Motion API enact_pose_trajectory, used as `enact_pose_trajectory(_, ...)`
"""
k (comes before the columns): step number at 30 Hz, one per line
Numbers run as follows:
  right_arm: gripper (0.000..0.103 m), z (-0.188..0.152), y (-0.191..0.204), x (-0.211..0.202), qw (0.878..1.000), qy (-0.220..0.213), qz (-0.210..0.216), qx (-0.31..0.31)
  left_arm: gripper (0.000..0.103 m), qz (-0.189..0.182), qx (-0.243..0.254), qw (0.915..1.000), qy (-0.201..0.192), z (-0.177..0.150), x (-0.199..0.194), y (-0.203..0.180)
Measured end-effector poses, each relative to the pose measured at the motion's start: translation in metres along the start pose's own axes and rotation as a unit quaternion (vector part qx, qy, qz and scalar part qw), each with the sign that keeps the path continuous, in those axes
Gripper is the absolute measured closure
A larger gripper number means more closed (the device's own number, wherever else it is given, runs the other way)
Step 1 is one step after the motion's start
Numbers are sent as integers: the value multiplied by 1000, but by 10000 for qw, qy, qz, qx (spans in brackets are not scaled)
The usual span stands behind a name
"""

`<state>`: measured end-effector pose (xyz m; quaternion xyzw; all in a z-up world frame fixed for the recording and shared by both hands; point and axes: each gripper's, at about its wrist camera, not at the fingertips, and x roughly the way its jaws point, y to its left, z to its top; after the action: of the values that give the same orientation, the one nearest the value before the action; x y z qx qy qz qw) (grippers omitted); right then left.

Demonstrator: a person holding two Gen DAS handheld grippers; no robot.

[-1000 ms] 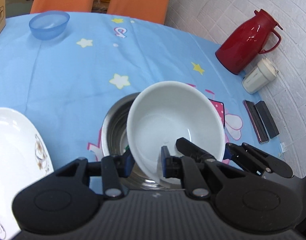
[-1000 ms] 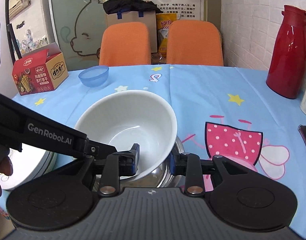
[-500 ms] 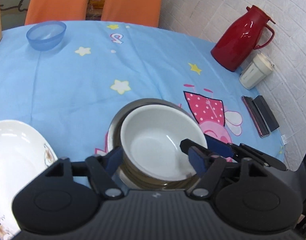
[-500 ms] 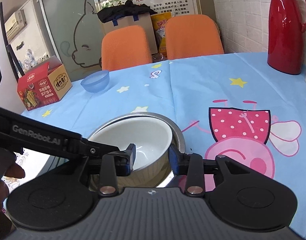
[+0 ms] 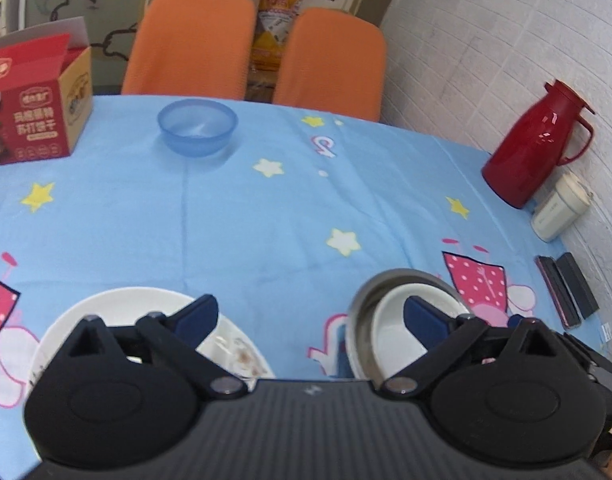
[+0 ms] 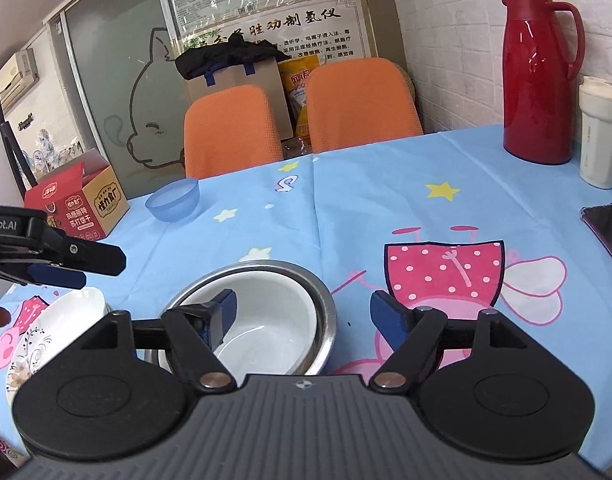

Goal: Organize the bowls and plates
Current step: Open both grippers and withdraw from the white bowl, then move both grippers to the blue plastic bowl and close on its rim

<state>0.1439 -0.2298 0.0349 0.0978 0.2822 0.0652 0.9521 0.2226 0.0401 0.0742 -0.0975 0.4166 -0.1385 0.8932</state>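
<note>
A white bowl [image 6: 274,320] sits nested inside a steel bowl [image 6: 325,312] on the blue tablecloth; both also show in the left wrist view, the white bowl [image 5: 389,328] inside the steel bowl [image 5: 361,300]. My right gripper [image 6: 304,312] is open and empty just above them. My left gripper [image 5: 309,316] is open and empty, raised between the bowls and a white patterned plate [image 5: 146,304]. The plate also shows in the right wrist view [image 6: 62,320]. A blue plastic bowl [image 5: 197,127] stands at the far side.
A red thermos [image 5: 533,156] and a white cup [image 5: 557,212] stand at the right by the brick wall. A phone and a dark case [image 5: 565,292] lie near the right edge. A red snack box [image 5: 34,116] sits far left. Two orange chairs [image 5: 258,48] stand behind the table.
The white bowl was lowered into the steel bowl and let go. Both grippers opened. The left gripper drew back and swung left toward the plate.
</note>
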Motion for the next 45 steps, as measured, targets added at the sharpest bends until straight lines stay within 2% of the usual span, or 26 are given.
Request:
enact_pose_trajectory(4, 0, 5, 10, 8, 9998, 5, 193, -21, 5, 329, -170, 9993, -54, 4, 0, 26)
enact_pose_trajectory(13, 0, 28, 53, 34, 9966, 156, 490, -641, 4, 479, -307, 9983, -115, 18, 4, 63)
enact_pose_trajectory(19, 0, 63, 80, 66, 9915, 152, 626, -1133, 4, 586, -243, 9978, -212, 44, 11, 85)
enact_pose_trajectory(22, 0, 81, 97, 89, 9856, 188, 612, -1564, 4, 622, -293, 9972, -291, 67, 21, 100)
enact_pose_trajectory(28, 0, 111, 129, 150, 9745, 381, 744, -2083, 3, 473, -895, 9943, -347, 133, 65, 135)
enact_pose_trajectory(32, 0, 116, 148, 205, 9658, 818, 826, -2317, 3, 480, -1088, 9928, -139, 161, 110, 147)
enact_pose_trajectory(37, 0, 108, 160, 252, 9559, 1277, 911, -2484, 4, 422, -1273, 9909, 147, 176, 155, 156)
enact_pose_trajectory(42, 0, 106, 167, 277, 9527, 1411, 878, -2545, 4, 401, -1236, 9913, 227, 187, 181, 160)
enact_pose_trajectory(45, 0, 104, 170, 285, 9513, 1482, 909, -2545, 12, 291, -1148, 9926, 277, 189, 189, 162)
